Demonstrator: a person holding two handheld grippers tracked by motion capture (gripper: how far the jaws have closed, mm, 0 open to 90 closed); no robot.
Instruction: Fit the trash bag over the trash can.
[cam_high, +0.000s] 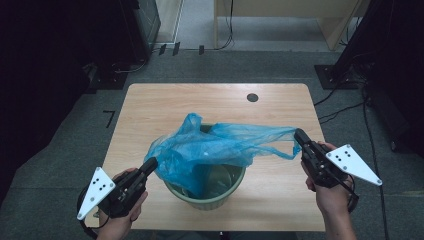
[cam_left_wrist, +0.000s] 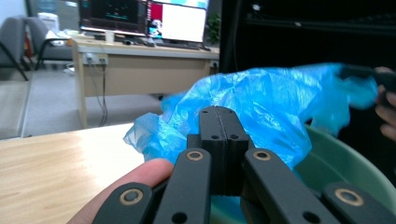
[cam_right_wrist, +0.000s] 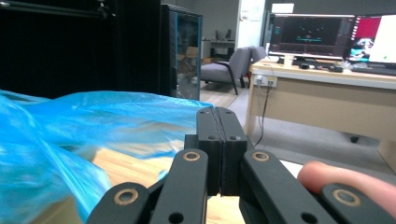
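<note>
Thin blue plastic bag (cam_high: 220, 145), translucent and crinkled, catching a soft sheen along its folds. Under it the green bin (cam_high: 220, 197) looks like smooth moulded plastic, dull rather than glossy. The counter (cam_high: 150, 110) is pale wood-grain laminate, smooth and matt. Left claw (cam_left_wrist: 218, 122) and right claw (cam_right_wrist: 217, 122): matt black hard plastic, with brass-coloured metal rings at the pivots.

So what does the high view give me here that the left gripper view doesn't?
High view alone: the whole wooden table and both grippers, left gripper and right gripper, pulling the blue bag apart over the green bin. Left gripper view alone: a desk with monitors behind. Both: bag, bin and table.
</note>
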